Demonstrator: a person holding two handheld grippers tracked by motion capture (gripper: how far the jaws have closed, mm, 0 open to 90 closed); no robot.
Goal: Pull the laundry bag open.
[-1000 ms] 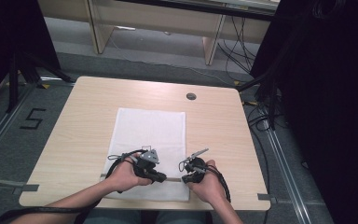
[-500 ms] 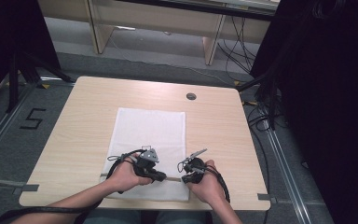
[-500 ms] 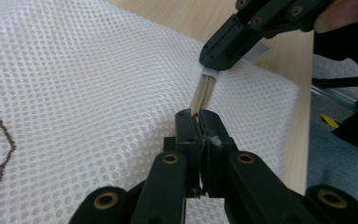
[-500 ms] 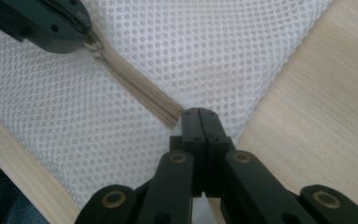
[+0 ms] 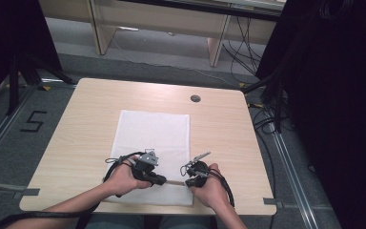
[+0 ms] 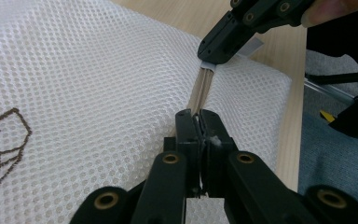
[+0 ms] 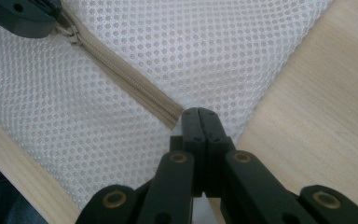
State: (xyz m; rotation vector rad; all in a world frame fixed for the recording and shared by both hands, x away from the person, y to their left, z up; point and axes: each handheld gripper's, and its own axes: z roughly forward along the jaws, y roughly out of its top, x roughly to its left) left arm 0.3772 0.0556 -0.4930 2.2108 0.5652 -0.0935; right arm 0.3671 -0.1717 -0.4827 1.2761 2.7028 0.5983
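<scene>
Mesh bag [image 5: 155,143] lies flat mid-bench, reaching the near edge. Left tongs [image 6: 199,122] closed on the beige zipper [image 7: 121,74], probably its pull. Right tongs [image 7: 199,116] pinched shut on the bag fabric at the zipper's end, near the bench [image 5: 76,133] front edge.

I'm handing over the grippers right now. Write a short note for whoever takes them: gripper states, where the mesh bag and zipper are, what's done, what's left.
Left gripper: shut on the zipper pull.
Right gripper: shut on the bag fabric at the zipper's end.
White mesh bag: flat on the wooden table, zipper along its near edge, between the grippers.
Done: both grips set.
Left: probably slide the pull along the zipper; I cannot tell how far it has travelled.
</scene>
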